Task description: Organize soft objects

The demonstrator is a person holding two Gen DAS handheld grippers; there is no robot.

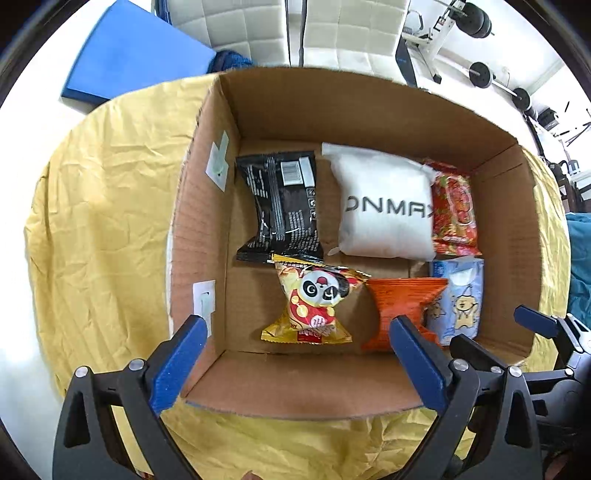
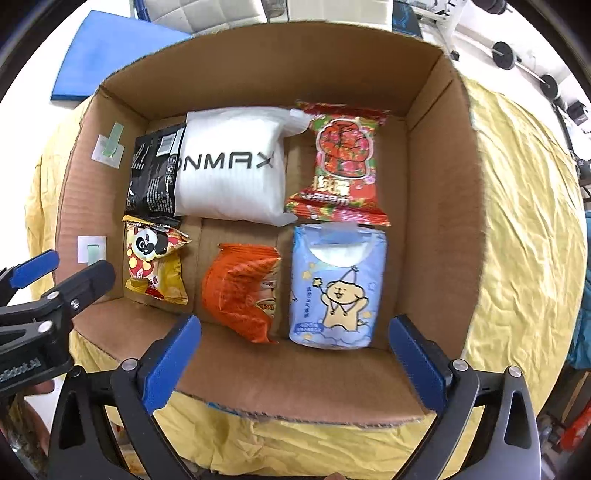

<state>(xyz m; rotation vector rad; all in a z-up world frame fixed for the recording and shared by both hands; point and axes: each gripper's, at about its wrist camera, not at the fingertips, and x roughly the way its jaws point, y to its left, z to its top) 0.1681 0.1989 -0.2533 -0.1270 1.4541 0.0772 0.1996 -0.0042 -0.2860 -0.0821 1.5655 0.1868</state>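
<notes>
An open cardboard box [image 1: 369, 107] [image 2: 436, 206] holds several soft packs: a black pouch [image 1: 280, 206] [image 2: 153, 177], a white pillow pack [image 1: 384, 206] [image 2: 229, 166], a red snack bag [image 1: 456, 214] [image 2: 341, 162], a yellow panda bag [image 1: 310, 306] [image 2: 155, 262], an orange bag [image 1: 402, 306] [image 2: 240, 291] and a blue tissue pack [image 1: 461, 299] [image 2: 338, 288]. My left gripper [image 1: 295, 362] is open and empty above the box's near wall. My right gripper [image 2: 293, 362] is open and empty above the near wall, by the orange bag and tissue pack.
The box stands on a wrinkled yellow cloth [image 1: 103, 206] [image 2: 524, 206] over a white table. A blue pad [image 1: 136, 51] [image 2: 110, 48] lies at the far left. White chairs [image 1: 332, 29] and exercise gear [image 1: 480, 74] stand behind. The other gripper shows at each view's edge [image 1: 546, 332] [image 2: 40, 291].
</notes>
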